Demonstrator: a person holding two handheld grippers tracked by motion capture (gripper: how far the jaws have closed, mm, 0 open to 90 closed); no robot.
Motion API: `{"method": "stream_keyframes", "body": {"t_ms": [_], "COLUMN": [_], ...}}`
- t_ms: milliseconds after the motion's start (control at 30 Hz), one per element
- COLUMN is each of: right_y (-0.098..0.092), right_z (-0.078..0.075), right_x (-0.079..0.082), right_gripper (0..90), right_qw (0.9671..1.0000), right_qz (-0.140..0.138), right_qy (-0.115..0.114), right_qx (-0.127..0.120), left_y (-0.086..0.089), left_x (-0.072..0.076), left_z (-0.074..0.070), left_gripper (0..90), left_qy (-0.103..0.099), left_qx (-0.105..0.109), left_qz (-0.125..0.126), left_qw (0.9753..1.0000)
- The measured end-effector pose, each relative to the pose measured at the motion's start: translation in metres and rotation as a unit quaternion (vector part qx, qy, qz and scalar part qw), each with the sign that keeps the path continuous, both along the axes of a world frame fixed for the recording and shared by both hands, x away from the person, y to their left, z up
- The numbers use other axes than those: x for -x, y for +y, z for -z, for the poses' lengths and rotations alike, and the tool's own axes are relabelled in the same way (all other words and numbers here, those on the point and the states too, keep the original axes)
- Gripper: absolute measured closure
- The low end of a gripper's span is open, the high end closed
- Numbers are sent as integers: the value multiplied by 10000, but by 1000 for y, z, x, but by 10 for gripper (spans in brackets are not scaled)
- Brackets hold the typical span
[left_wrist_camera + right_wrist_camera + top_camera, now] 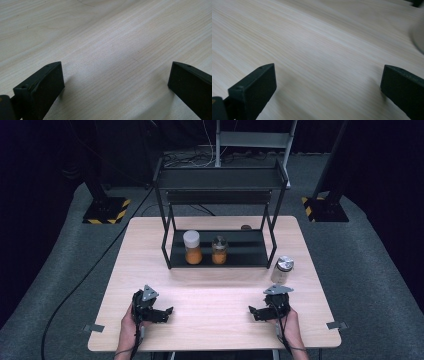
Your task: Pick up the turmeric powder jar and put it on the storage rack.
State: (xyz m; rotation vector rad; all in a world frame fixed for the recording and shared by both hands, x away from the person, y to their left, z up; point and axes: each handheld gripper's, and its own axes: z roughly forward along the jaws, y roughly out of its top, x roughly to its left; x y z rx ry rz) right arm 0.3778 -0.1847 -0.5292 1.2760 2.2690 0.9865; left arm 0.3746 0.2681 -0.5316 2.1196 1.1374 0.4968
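Observation:
Two jars of orange contents stand on the lower shelf of a black metal rack (220, 256): a white-lidded jar (192, 247) and beside it a metal-lidded jar (219, 250). A third, clear jar with a silver lid (282, 269) stands on the table to the rack's right. My left gripper (168, 311) rests low over the table's front left, open and holding nothing; its jaws stand wide apart over bare wood (115, 62). My right gripper (252, 310) sits at the front right, just in front of the clear jar, open and holding nothing as well (328, 75).
The rack has an upper tray (220, 177) on thin legs at the back of the wooden table (215, 290). A small dark round object (245, 227) lies behind the rack. Cables trail over the grey floor, and stand bases flank the table.

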Motion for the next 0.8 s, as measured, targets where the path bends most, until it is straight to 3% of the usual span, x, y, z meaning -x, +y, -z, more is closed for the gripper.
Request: {"method": "stream_keyframes", "body": {"t_ms": [100, 300, 367, 500, 800], "right_y": [-17, -42, -44, -42, -45], "right_z": [0, 2, 2, 2, 1], "right_x": [8, 15, 14, 12, 14], "right_gripper": [0, 0, 0, 0, 0], "right_qw": [9998, 9992, 9988, 9991, 9977], "right_qz": [116, 353, 377, 369, 556], "right_qy": [-161, -120, -91, -48, -197], "right_qx": [51, -170, -283, -210, -331], "left_y": [0, 0, 0, 0, 0], "left_x": [0, 0, 0, 0, 0], "left_z": [0, 0, 0, 0, 0], "left_gripper": [1, 1, 2, 3, 3], "left_qy": [1, -3, 2, -2, -2], "left_qx": [17, 14, 17, 3, 16], "left_qz": [-13, -12, -15, -8, -11], "left_qw": [10000, 10000, 10000, 10000, 10000]}}
